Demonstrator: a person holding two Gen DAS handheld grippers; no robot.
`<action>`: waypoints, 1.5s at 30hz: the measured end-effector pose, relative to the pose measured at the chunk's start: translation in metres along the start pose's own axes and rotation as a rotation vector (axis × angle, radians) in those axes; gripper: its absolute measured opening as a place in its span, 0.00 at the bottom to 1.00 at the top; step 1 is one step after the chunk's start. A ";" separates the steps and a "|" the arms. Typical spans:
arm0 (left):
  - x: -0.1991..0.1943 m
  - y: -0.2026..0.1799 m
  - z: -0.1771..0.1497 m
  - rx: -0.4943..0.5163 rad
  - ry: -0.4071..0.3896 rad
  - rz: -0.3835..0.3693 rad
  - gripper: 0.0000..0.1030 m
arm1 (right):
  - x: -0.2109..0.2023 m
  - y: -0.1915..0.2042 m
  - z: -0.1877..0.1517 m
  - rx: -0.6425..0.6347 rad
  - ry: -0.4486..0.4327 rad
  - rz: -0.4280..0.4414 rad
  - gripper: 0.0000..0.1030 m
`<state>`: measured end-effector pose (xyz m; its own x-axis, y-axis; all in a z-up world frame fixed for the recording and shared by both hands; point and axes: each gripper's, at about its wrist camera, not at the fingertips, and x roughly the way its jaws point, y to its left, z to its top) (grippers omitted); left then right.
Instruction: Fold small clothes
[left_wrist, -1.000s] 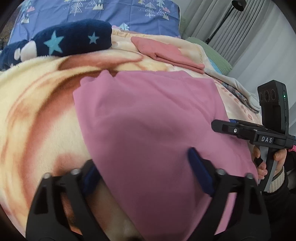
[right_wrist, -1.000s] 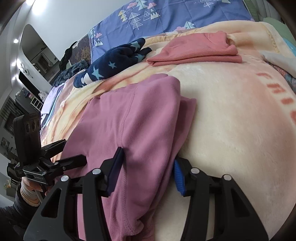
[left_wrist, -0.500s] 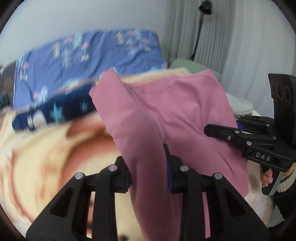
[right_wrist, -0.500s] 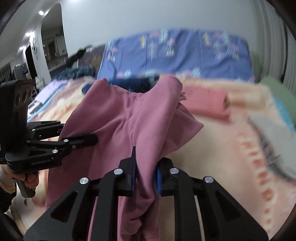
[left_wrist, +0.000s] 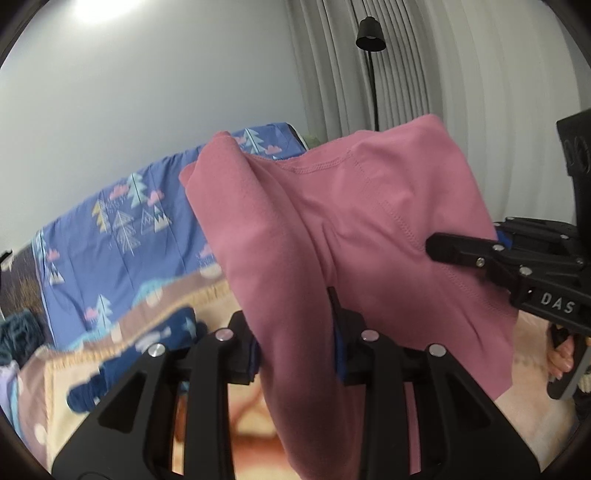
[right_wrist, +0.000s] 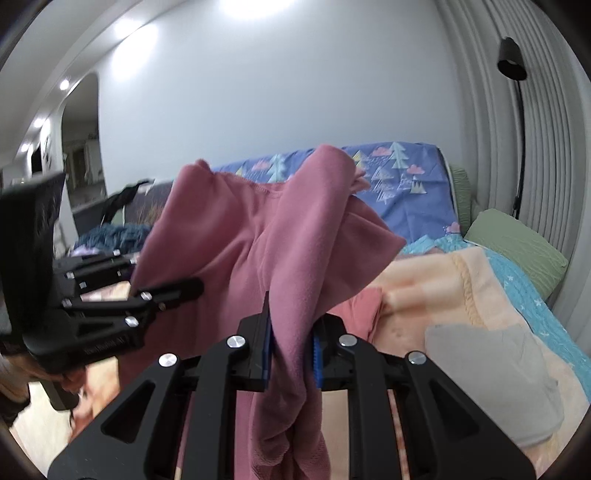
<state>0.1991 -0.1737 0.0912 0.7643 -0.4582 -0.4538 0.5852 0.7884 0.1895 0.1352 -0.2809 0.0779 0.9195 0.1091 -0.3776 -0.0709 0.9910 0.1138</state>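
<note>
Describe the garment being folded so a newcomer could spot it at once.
Start at the bed's peach blanket. Above it hangs a mauve-pink garment, pinched by the left gripper and the right gripper. Unlike the coral garment lying on the blanket, it is lifted.

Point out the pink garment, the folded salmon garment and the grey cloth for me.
pink garment (right_wrist: 295, 236), right wrist view, middle panel.
folded salmon garment (right_wrist: 360, 308), right wrist view, visible edge.
grey cloth (right_wrist: 491, 373), right wrist view, centre.
</note>
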 end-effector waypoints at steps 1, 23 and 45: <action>0.008 0.002 0.007 0.003 0.000 0.012 0.30 | 0.007 -0.006 0.007 0.010 -0.007 -0.004 0.16; 0.216 0.027 0.007 0.161 0.104 0.421 0.88 | 0.208 -0.087 0.027 0.065 0.095 -0.134 0.23; 0.160 0.020 -0.103 0.013 0.285 0.171 0.97 | 0.189 -0.097 -0.101 0.193 0.330 -0.366 0.73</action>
<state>0.3054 -0.1890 -0.0670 0.7464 -0.1847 -0.6393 0.4597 0.8377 0.2948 0.2769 -0.3486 -0.0977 0.6977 -0.1922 -0.6901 0.3334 0.9398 0.0753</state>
